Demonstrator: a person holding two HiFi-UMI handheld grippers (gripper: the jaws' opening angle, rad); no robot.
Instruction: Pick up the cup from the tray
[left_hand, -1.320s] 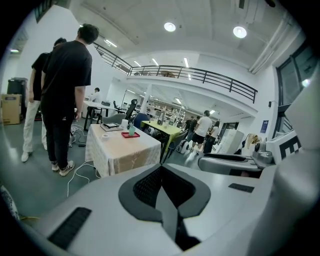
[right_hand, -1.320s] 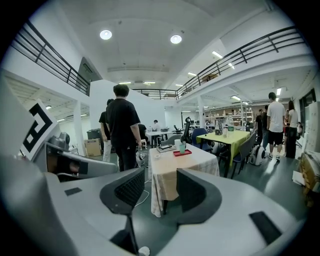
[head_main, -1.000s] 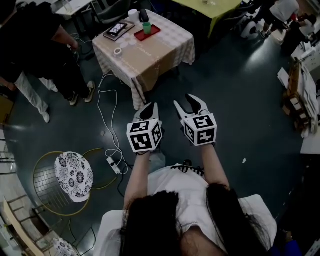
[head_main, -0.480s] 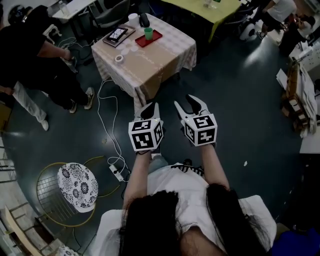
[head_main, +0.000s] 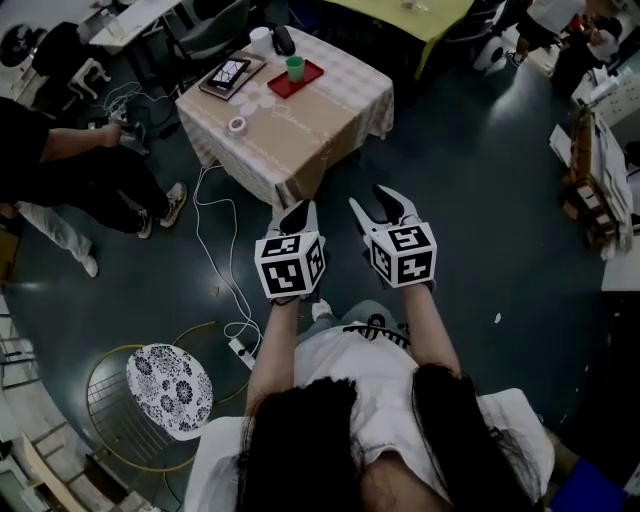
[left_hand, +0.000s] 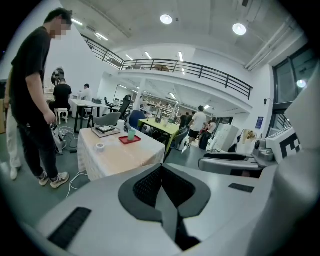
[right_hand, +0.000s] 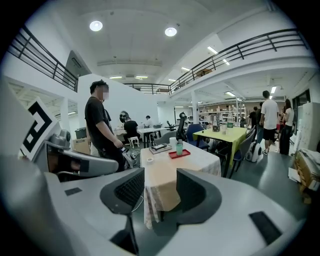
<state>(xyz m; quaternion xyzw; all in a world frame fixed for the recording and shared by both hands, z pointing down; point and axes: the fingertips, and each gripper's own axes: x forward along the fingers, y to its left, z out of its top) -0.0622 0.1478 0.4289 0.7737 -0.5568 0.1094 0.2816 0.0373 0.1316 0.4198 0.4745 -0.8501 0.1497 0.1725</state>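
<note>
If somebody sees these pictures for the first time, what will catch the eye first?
First come the marker cubes held side by side over the dark floor: the left gripper is shut, the right gripper open and empty. Ahead of them stands a table with a checked cloth, where a green cup sits on a red tray near the far edge. A person in black stands to the left of the table.

path: open floor ahead | block: table front edge | left: cable, person

A large open-plan lab hall: mezzanine railing, round ceiling lights, scattered worktables, dark floor.
</note>
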